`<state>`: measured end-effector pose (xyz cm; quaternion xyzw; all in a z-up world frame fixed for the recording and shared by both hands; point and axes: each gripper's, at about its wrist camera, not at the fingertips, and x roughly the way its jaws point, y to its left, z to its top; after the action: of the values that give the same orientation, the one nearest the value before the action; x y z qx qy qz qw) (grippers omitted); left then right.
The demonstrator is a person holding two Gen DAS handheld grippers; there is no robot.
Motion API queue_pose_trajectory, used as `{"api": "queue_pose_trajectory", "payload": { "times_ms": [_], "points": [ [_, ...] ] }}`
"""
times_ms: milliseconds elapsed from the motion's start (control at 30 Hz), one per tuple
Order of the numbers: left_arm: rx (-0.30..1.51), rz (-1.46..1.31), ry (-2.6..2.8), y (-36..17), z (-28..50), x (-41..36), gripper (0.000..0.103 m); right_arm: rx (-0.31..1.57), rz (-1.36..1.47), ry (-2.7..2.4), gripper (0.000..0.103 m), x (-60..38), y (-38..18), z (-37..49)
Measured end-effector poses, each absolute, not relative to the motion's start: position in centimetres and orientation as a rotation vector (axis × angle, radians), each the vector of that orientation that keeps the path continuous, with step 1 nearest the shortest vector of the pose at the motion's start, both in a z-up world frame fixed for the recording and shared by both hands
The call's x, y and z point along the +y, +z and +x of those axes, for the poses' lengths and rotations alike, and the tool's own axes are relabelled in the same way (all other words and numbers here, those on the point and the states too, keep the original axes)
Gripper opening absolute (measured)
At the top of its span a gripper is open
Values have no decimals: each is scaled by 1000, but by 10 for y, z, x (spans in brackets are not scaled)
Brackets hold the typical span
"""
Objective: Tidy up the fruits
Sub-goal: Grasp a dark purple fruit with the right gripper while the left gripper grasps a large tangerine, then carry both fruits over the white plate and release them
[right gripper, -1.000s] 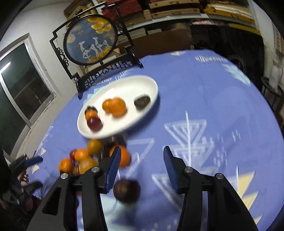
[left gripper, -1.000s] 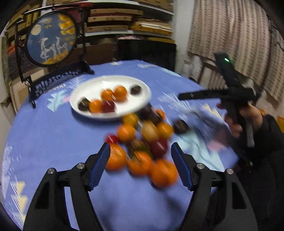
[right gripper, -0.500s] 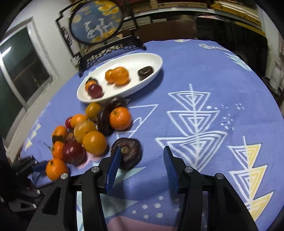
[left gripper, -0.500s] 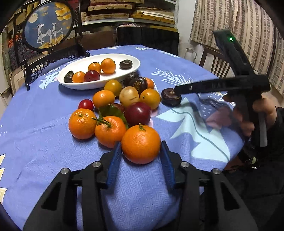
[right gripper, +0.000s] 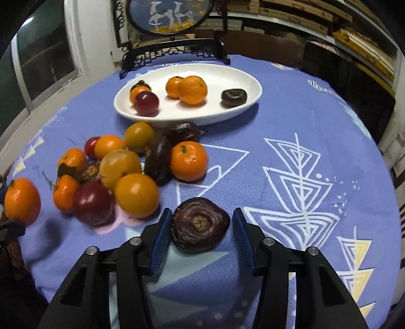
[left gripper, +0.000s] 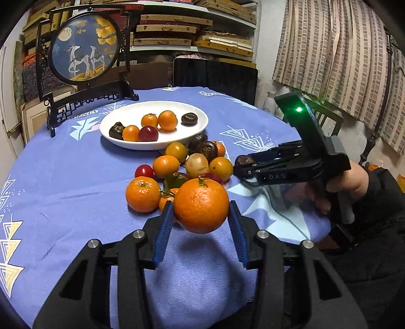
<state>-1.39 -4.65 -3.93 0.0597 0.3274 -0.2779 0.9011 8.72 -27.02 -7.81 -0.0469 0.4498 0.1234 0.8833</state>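
Observation:
My left gripper (left gripper: 201, 222) is shut on a large orange tangerine (left gripper: 201, 205) and holds it above the blue cloth; its shadow lies beneath it. My right gripper (right gripper: 200, 231) is open around a dark wrinkled fruit (right gripper: 200, 225) that lies on the cloth; the left pad touches it and a small gap shows at the right pad. In the left wrist view the right gripper (left gripper: 243, 168) reaches in from the right. A white oval plate (left gripper: 177, 138) (right gripper: 250, 101) at the back holds several fruits. A pile of loose fruits (left gripper: 192, 162) (right gripper: 126, 172) lies in front of it.
A round picture on a black ornate stand (left gripper: 86, 50) (right gripper: 172, 15) stands behind the plate. The round table's edge (left gripper: 291, 121) curves off to the right, with a chair and curtain beyond. Bare patterned cloth (right gripper: 303, 177) lies right of the pile.
My left gripper closed on the tangerine and lifted it off the cloth. My right gripper moved forward so the dark fruit now sits between its pads.

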Motion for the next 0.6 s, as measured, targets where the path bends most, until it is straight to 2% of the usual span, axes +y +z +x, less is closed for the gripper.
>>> {"api": "queue_pose_trajectory", "payload": {
  "times_ms": [367, 600],
  "points": [
    [666, 67, -533, -23, 12, -32, 43, 840, 127, 328, 45, -303, -31, 79],
    [637, 32, -507, 11, 88, -31, 43, 793, 208, 347, 45, -311, 4, 123]
  ]
}}
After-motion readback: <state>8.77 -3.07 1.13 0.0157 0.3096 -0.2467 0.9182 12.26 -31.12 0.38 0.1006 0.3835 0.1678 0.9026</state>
